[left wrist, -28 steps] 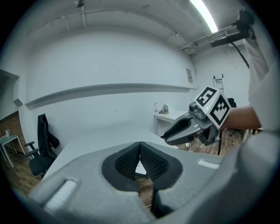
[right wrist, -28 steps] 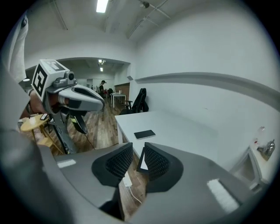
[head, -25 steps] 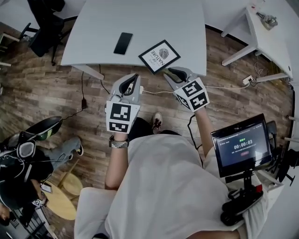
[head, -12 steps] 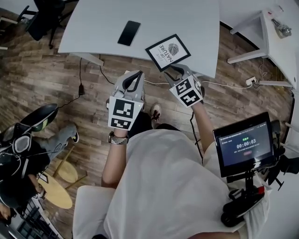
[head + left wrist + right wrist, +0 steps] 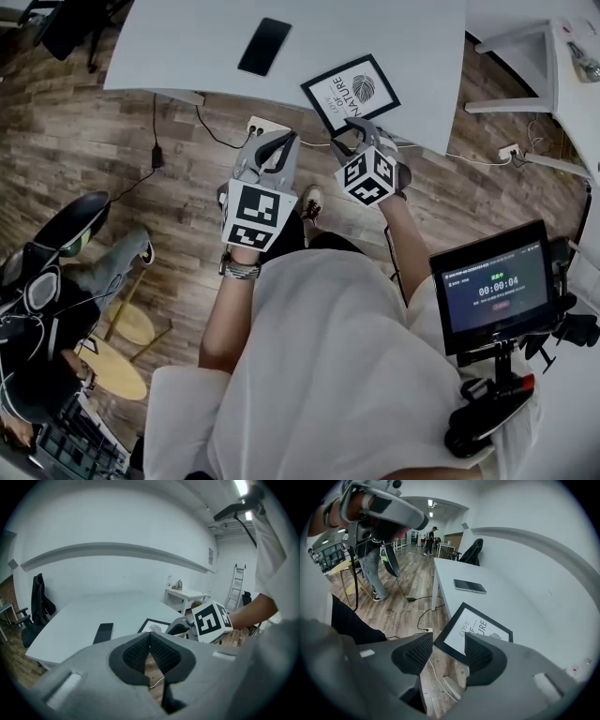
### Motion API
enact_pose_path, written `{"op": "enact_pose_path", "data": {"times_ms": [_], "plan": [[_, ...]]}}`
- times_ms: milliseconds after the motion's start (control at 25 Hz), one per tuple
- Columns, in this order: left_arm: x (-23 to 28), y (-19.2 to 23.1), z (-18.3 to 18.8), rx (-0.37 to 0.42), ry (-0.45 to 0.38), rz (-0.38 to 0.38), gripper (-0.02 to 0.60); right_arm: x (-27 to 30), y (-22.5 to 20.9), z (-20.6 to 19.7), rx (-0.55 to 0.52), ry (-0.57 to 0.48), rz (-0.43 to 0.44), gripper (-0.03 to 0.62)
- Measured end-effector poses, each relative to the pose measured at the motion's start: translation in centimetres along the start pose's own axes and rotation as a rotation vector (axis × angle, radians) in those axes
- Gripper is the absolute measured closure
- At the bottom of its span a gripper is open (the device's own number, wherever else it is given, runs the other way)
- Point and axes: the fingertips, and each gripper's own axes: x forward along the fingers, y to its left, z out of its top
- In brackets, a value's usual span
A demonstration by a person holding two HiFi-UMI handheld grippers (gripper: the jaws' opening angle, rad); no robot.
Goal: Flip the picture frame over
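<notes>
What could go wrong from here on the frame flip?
1. The frame lies at the table's near edge, so a nudge could tip it onto the floor.
2. The right gripper, whose jaws have just been opening, shows only the frame's near corner between them, not pinched. A corner grip may let it swing or slip mid-flip.
3. The left gripper is shut and off the table, so it likely can't steady the frame.
</notes>
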Motion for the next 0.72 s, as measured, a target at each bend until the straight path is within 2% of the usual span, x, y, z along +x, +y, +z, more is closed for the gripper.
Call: {"op": "enact_pose_path", "data": {"times_ms": [280,440,720], "plan": [[-0.2,0.3,-1.0,-0.009,0.039,0.003,0.575,0.7,0.9,-0.2,-0.149,0.008,-0.061,0.359],[-0.6,0.3,-1.9,-0.021,0.058,0.001,0.575,0.3,1.1,0.4,-0.156,-0.018,-0.097,0.364],[-0.5,-0.7,-2.3,-0.024,0.071,-0.017,0.575,0.8,2.8,-0.2,-0.209,0.023,-0.076,0.361]]}}
